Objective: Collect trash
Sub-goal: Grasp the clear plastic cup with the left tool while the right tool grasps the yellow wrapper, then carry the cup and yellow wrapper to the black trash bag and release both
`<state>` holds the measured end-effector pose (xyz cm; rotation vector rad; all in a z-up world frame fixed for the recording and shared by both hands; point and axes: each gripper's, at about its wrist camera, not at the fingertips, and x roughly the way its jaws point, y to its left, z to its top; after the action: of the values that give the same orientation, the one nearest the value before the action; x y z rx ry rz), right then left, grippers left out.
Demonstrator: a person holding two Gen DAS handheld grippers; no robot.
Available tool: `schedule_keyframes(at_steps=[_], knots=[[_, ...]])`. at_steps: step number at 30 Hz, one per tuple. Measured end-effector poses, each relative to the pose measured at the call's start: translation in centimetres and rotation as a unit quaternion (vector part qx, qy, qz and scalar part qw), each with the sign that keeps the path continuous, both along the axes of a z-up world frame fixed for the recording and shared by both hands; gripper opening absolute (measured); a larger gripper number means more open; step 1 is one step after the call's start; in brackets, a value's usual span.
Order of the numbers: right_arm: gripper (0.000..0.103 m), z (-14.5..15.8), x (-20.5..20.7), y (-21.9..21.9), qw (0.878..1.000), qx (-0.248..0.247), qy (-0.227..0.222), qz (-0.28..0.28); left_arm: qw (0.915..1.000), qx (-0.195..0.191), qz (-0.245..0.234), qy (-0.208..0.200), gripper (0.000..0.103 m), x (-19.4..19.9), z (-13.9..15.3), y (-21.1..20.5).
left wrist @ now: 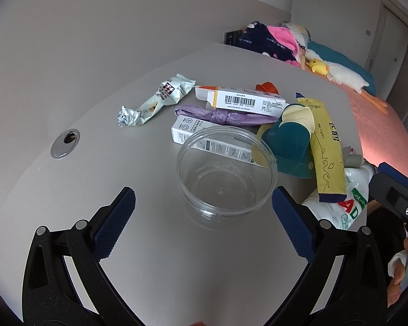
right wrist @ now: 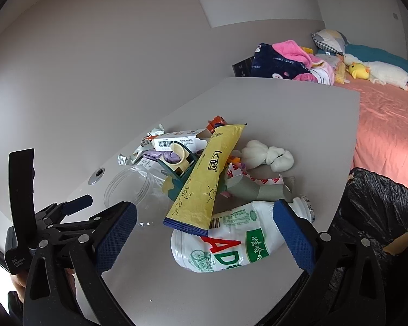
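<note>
Little looks collected: both grippers' fingers are spread and empty, the left gripper (left wrist: 204, 209) before the clear jar (left wrist: 225, 176), the right gripper (right wrist: 205, 231) over the white bottle (right wrist: 231, 241); wrappers and boxes crowd mid-frame on the tabletop (left wrist: 95, 163), bin bag (right wrist: 380, 203) at right.

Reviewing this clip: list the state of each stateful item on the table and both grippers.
left gripper: open, empty
right gripper: open, empty
clear tub: upright, lidless, empty
white bottle: lying down, crumpled
barcode box: end flap open
black trash bag: open

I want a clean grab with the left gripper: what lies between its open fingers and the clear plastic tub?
Only bare table. The left wrist view shows the left gripper open, the clear plastic tub just ahead, untouched.
</note>
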<state>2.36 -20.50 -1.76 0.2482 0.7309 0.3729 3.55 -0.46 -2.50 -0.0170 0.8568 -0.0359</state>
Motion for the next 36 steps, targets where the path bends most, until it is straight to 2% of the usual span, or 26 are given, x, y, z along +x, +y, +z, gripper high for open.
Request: schedule_keyframes(at_steps=[2, 4, 11, 14, 19, 20, 21, 22, 24, 26, 31, 36], knots=[[0.085, -0.5, 0.7, 0.3, 1.0, 0.003, 0.009, 0.003, 1.0, -0.005, -0.005, 0.003, 0.097, 0.5, -0.2, 0.0], [0.072, -1.1, 1.4, 0.5, 1.0, 0.009, 0.022, 0.009, 0.9999, -0.007, -0.009, 0.006, 0.097, 0.9, -0.4, 0.0], [0.07, -2.2, 2.6, 1.0, 0.999, 0.014, 0.033, 0.013, 0.9995, -0.004, -0.03, 0.011, 0.097, 2.1, -1.0, -0.4], [0.063, -2.5, 3.2, 1.4, 0.999, 0.015, 0.039, 0.019, 0.9993, -0.009, -0.034, 0.016, 0.097, 2.7, -1.3, -0.3], [0.041, -3.0, 3.6, 1.9, 0.998, 0.017, 0.048, 0.03, 0.9988, -0.011, -0.04, 0.025, 0.097, 3.8, -2.0, -0.3], [0.033, -3.2, 3.7, 2.0, 0.998, 0.019, 0.049, 0.032, 0.9987, -0.013, -0.042, 0.027, 0.097, 4.0, -2.1, -0.3], [0.019, -3.3, 3.7, 1.9, 0.998, 0.025, 0.052, 0.037, 0.9985, -0.018, -0.044, 0.028, 0.097, 4.1, -2.2, -0.2], [0.016, -3.5, 3.6, 1.9, 0.997, 0.029, 0.054, 0.039, 0.9982, -0.026, -0.045, 0.028, 0.097, 4.3, -2.3, 0.0], [0.014, -3.5, 3.3, 2.0, 0.997, 0.029, 0.052, 0.041, 0.9981, -0.04, -0.039, 0.028, 0.096, 4.5, -2.5, 0.4], [0.013, -3.2, 3.0, 1.9, 0.998, 0.03, 0.045, 0.041, 0.998, -0.047, -0.033, 0.026, 0.086, 4.4, -2.6, 0.9], [0.013, -2.1, 2.2, 1.7, 0.998, 0.032, 0.027, 0.041, 0.9986, -0.049, -0.018, 0.007, 0.085, 3.7, -1.9, 1.4], [0.013, -1.3, 1.7, 1.1, 0.998, 0.037, 0.019, 0.039, 0.9992, -0.032, -0.012, -0.019, 0.085, 2.8, -0.5, 1.2]])
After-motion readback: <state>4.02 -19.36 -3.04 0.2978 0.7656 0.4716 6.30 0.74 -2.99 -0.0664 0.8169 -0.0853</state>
